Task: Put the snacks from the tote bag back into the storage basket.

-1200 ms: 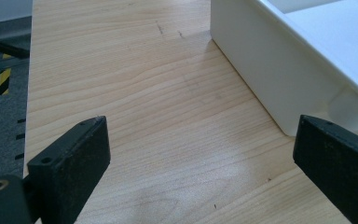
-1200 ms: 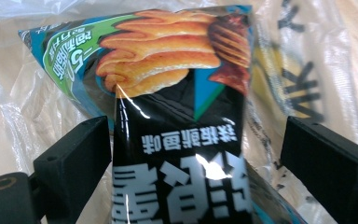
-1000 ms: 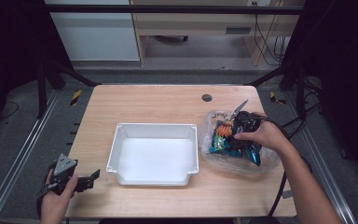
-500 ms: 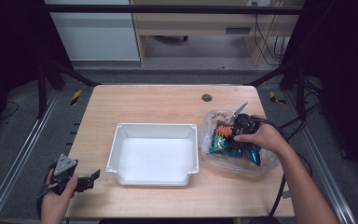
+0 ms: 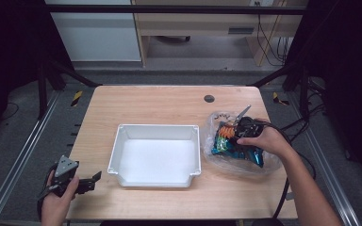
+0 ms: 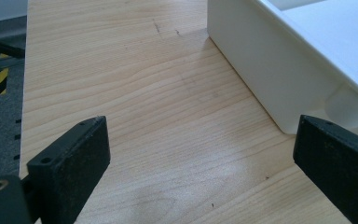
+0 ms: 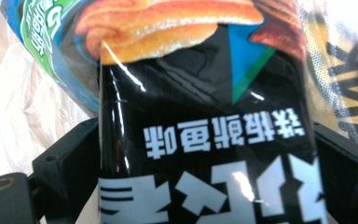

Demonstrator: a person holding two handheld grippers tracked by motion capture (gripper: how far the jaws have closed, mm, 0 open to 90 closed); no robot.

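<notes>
A black snack packet point(image 7: 205, 135) with white lettering sits between the jaws of my right gripper point(image 5: 243, 126), which grasps it inside a clear plastic bag point(image 5: 264, 165) of colourful packets on the right side of the wooden table point(image 5: 160, 101). A white tray point(image 5: 155, 155) rests at the table's middle. My left gripper point(image 5: 87, 181) hovers, jaws spread wide and holding nothing, near the tray's front left corner.
</notes>
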